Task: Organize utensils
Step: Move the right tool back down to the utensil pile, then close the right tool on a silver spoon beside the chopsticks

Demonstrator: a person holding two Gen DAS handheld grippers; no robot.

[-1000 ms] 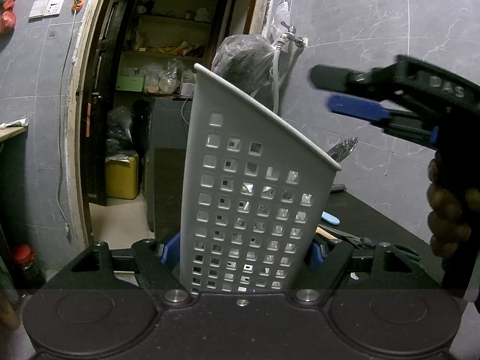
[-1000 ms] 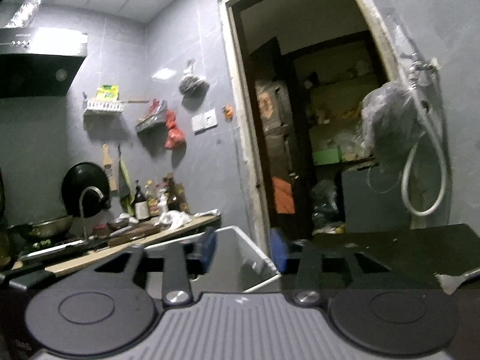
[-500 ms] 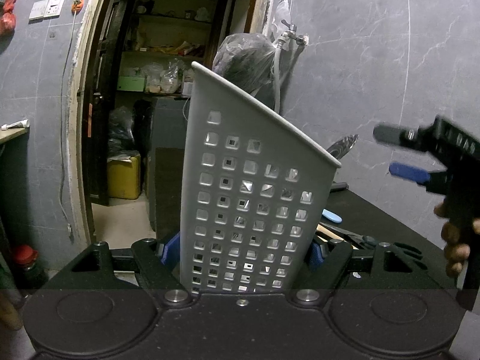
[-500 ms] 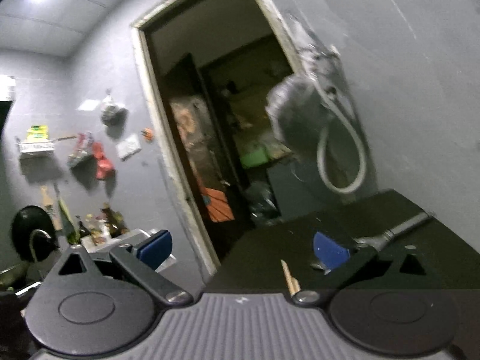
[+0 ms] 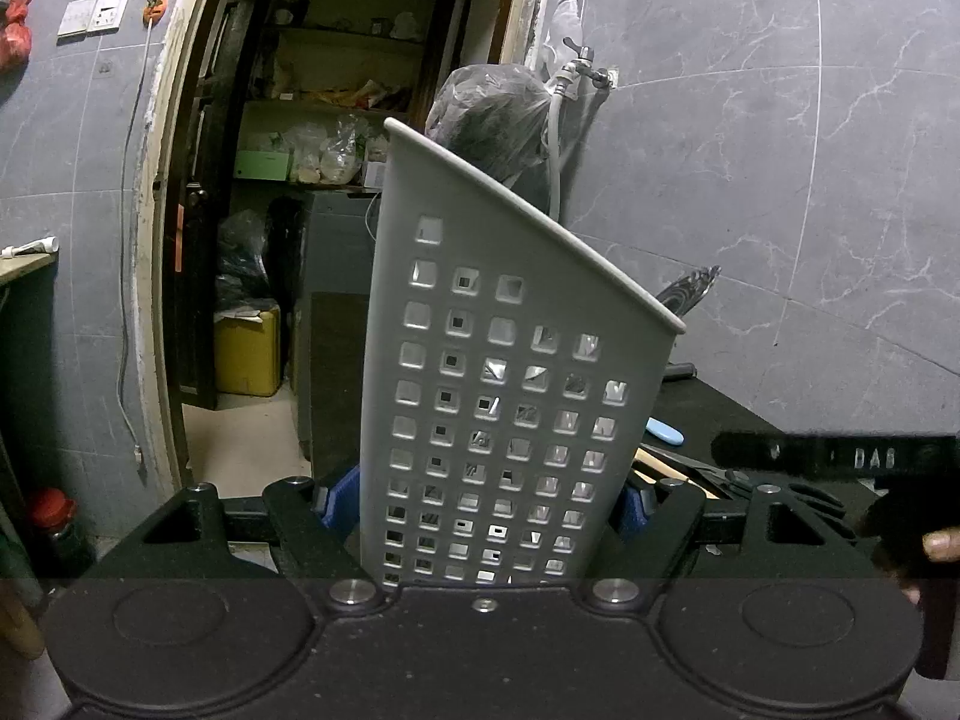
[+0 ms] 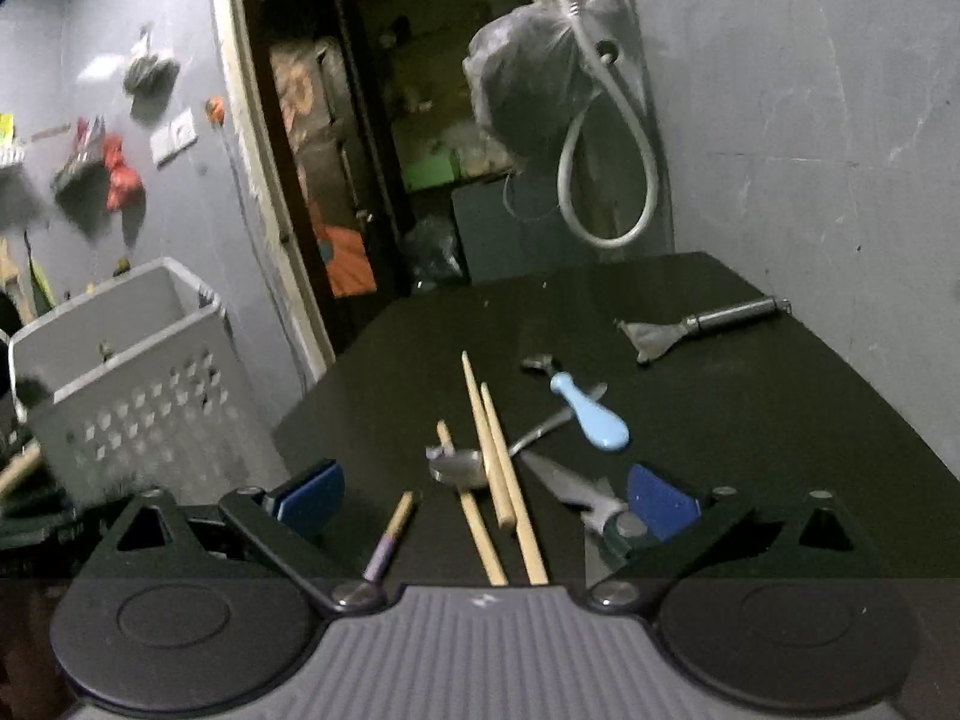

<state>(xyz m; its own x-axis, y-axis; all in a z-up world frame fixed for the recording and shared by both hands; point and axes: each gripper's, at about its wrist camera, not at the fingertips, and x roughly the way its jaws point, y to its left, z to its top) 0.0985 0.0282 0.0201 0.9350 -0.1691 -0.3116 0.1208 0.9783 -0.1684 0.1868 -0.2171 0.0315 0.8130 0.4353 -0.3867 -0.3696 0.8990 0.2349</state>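
A grey perforated utensil holder (image 5: pixel 504 396) stands tilted between the blue pads of my left gripper (image 5: pixel 486 504), which is shut on its lower part. Metal utensil tips (image 5: pixel 690 288) poke above its rim. The same holder (image 6: pixel 132 384) shows at the left of the right wrist view. My right gripper (image 6: pixel 486 495) is open, low over loose utensils on the black table (image 6: pixel 750 420): wooden chopsticks (image 6: pixel 498 456), a metal spoon (image 6: pixel 459 468), a blue-handled peeler (image 6: pixel 585 411), a purple-tipped stick (image 6: pixel 390 534), a knife (image 6: pixel 576 489) and a metal scraper (image 6: pixel 696 327).
An open doorway (image 5: pixel 336 180) leads to a storage room behind the table's far edge. A tap with a grey hose (image 6: pixel 606 180) and a hanging plastic bag (image 6: pixel 522 84) are on the tiled wall. The person's hand (image 5: pixel 936 540) shows at the right.
My right gripper has dropped, tipped downward and opened wide, so its view swung from the wall and doorway to the utensils on the table. The left gripper and holder kept still.
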